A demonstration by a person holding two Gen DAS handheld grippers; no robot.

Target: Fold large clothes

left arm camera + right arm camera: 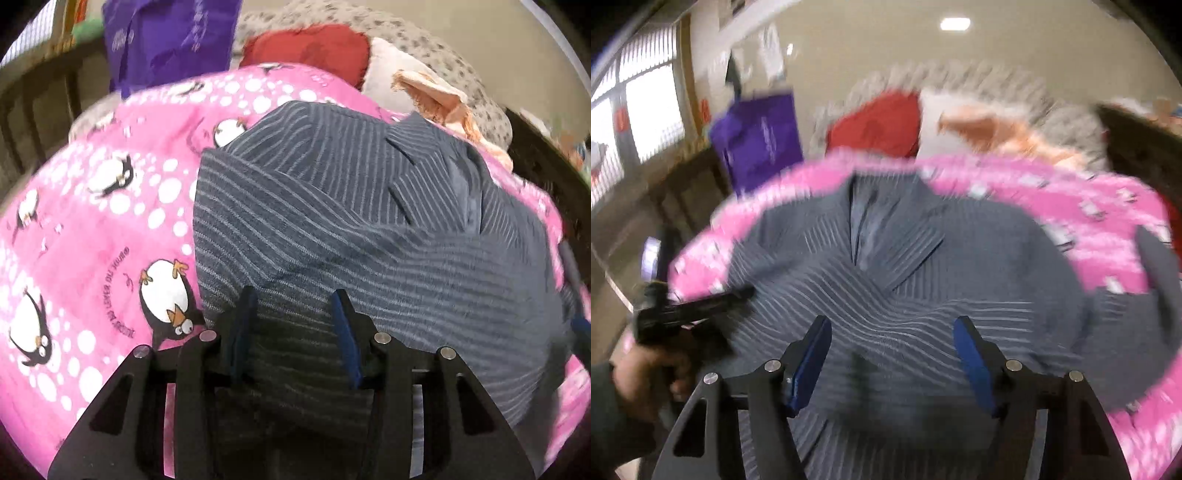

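A grey striped collared shirt [351, 229] lies on a pink penguin-print blanket [92, 221], its left side folded over the body. My left gripper [295, 299] is open and empty just above the shirt's lower part. In the blurred right wrist view, my right gripper [892, 325] is open and empty above the shirt [886, 295], collar at the far end. The left gripper [701, 306] shows there at the shirt's left edge, held by a hand [646, 376].
The pink blanket [1071, 206] covers the work surface. Beyond it lie a red cloth [314, 48], a peach cloth [439, 99], a spotted grey cover [424, 40] and a purple bag [166, 33]. A window [639, 122] is at far left.
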